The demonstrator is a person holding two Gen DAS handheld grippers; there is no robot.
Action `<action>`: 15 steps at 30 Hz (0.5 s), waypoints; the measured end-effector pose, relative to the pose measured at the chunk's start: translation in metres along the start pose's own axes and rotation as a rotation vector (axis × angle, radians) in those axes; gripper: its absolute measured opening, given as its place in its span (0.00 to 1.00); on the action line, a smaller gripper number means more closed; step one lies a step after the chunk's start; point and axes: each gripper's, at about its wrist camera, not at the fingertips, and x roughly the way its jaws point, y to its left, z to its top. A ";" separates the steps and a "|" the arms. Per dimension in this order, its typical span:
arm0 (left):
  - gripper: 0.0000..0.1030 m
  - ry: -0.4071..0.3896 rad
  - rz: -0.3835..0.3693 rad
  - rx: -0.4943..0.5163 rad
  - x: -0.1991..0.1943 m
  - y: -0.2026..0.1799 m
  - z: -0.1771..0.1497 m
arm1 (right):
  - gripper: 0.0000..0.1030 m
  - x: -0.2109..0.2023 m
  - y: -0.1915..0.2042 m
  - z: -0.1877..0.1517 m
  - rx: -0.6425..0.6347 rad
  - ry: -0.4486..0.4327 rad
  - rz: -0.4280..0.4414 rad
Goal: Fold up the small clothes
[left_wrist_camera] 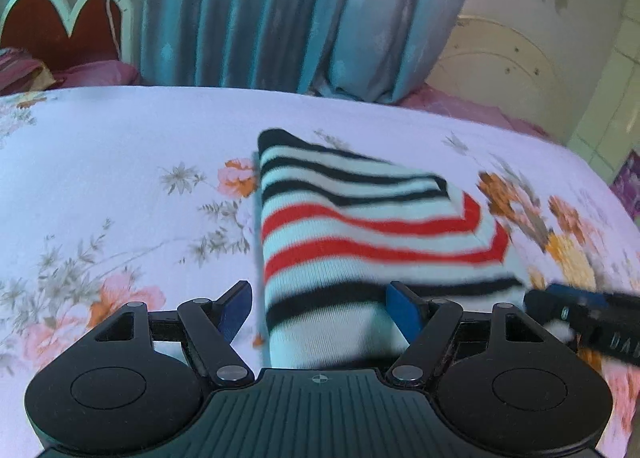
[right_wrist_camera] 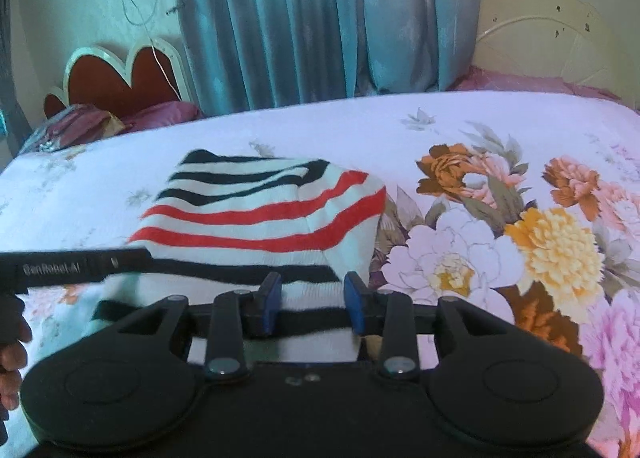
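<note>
Both wrist views look down close over the striped garment (left_wrist_camera: 360, 226) (right_wrist_camera: 256, 214) on the bed (left_wrist_camera: 120, 146) (right_wrist_camera: 360, 126).

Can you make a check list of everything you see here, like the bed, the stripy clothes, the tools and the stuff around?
Surface: bed with floral sheet.
Job's things: striped garment, folded, lying flat on the sheet.
Clutter: nothing seen near the garment.
Grippers: left tool open, garment's near edge between its fingers; right tool open, over the garment's near edge.
Cables: thin cord hanging down by the headboard.
Surroundings: blue curtain, pink pillows.
</note>
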 end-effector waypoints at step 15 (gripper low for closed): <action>0.71 0.045 0.011 0.037 -0.007 -0.005 -0.031 | 0.26 -0.009 -0.009 -0.028 0.002 0.075 -0.036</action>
